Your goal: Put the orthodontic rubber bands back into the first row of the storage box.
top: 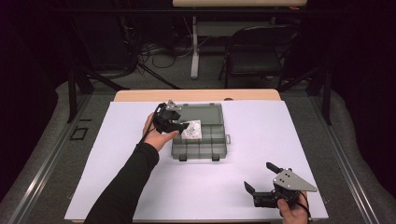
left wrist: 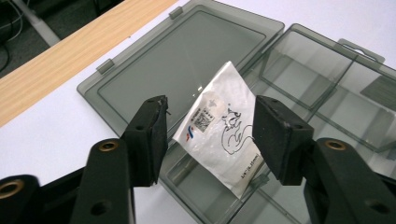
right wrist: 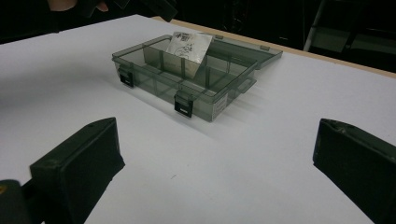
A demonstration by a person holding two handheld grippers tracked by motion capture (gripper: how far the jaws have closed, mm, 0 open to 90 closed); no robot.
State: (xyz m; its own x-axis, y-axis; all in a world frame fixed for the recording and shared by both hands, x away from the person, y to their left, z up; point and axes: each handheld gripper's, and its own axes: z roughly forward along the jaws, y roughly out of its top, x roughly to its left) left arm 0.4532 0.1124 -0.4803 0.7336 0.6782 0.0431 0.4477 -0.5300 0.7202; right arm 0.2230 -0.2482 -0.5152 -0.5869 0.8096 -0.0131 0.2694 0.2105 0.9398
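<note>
While the left gripper (left wrist: pixel 208 135) was held with jaws spread clear of the packet (left wrist: pixel 219 135), propped in the box (right wrist: pixel 154 74), it was judged light, limp, slippery; edge-pinch advised. Right gripper (right wrist: pixel 215 158) was spread, empty.

White table top (top: pixel 243 154) around the right gripper (top: pixel 261 179) is bare, free passage up to the organizer box (top: pixel 210 140). Inside, divider walls and the tilted packet (left wrist: pixel 219 128) obstruct; flat lid (left wrist: pixel 177 60) blocks behind.
</note>
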